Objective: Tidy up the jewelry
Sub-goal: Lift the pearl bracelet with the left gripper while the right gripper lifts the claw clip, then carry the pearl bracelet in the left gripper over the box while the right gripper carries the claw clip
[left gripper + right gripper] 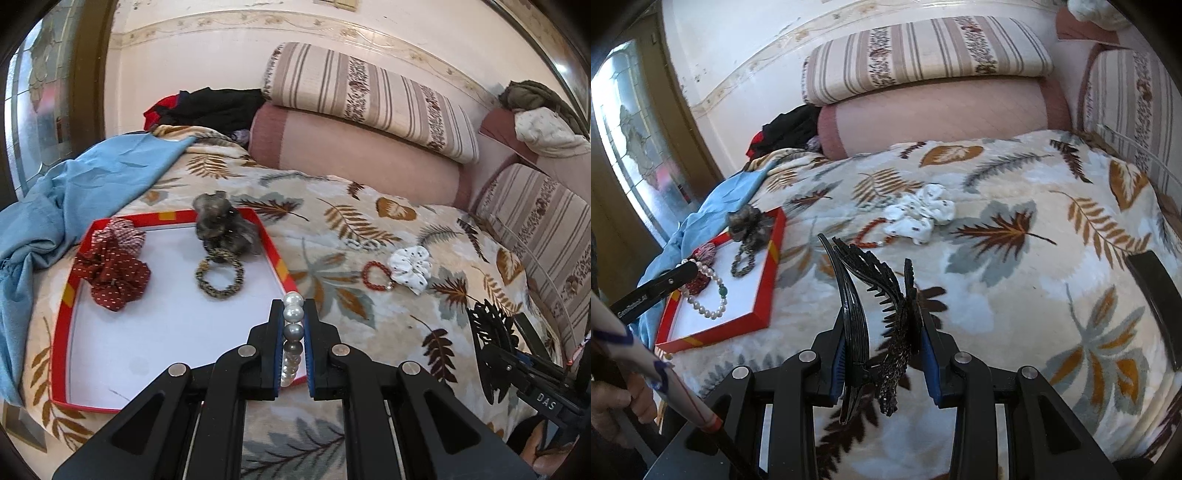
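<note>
My left gripper (293, 306) is shut on a pearl bracelet (293, 332) and holds it over the near right edge of the red-rimmed white tray (173, 332). In the right wrist view the bracelet (709, 295) hangs from that gripper (689, 267) above the tray (753, 317). My right gripper (882, 325) is shut on a black hair claw clip (882, 321), also seen at the right of the left wrist view (491, 332). In the tray lie a red scrunchie (110, 273), a grey scrunchie (221, 225) and a braided bracelet (219, 275).
On the leaf-print blanket (332, 229) lie a red bead bracelet (376, 275) and a white dotted scrunchie (412, 267). Blue cloth (74, 192) lies left of the tray. Striped cushions (369, 96) and a pink bolster (354, 158) line the wall behind.
</note>
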`<state>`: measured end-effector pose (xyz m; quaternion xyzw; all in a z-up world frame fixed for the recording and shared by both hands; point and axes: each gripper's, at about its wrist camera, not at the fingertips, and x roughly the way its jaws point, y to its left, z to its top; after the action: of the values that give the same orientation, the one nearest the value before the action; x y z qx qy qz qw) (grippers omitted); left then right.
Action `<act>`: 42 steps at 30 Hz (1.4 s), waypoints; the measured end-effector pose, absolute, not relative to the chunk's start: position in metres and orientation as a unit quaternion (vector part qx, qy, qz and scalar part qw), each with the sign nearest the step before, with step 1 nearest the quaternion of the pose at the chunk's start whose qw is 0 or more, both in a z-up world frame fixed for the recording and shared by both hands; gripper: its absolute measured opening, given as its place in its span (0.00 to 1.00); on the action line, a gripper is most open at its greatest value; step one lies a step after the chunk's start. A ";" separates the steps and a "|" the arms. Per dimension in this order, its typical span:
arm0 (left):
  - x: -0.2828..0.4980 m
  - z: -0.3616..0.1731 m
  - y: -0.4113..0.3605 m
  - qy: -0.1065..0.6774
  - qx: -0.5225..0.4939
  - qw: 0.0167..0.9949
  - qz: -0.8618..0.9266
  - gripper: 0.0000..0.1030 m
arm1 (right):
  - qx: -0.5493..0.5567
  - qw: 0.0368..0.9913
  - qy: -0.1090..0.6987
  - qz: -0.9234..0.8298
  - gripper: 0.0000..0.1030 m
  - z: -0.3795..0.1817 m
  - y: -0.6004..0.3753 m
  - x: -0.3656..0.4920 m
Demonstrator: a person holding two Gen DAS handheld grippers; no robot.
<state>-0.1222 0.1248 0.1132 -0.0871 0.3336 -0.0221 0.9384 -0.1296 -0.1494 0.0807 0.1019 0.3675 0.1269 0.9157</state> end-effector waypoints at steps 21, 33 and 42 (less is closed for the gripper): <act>-0.128 0.106 0.186 0.329 -0.115 0.936 0.043 0.09 | 0.039 0.899 0.372 0.227 0.36 0.105 -0.041 -0.116; -0.130 0.094 0.225 0.333 -0.137 0.929 0.086 0.09 | 0.011 0.883 0.384 0.270 0.36 0.107 0.023 -0.101; -0.129 0.084 0.246 0.340 -0.148 0.923 0.106 0.09 | 0.004 0.871 0.399 0.287 0.36 0.100 0.055 -0.087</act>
<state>-0.1288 0.2461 0.0839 -0.1482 0.3397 0.1059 0.9227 -0.0870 0.0554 0.0996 0.0037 0.3988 0.2870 0.8709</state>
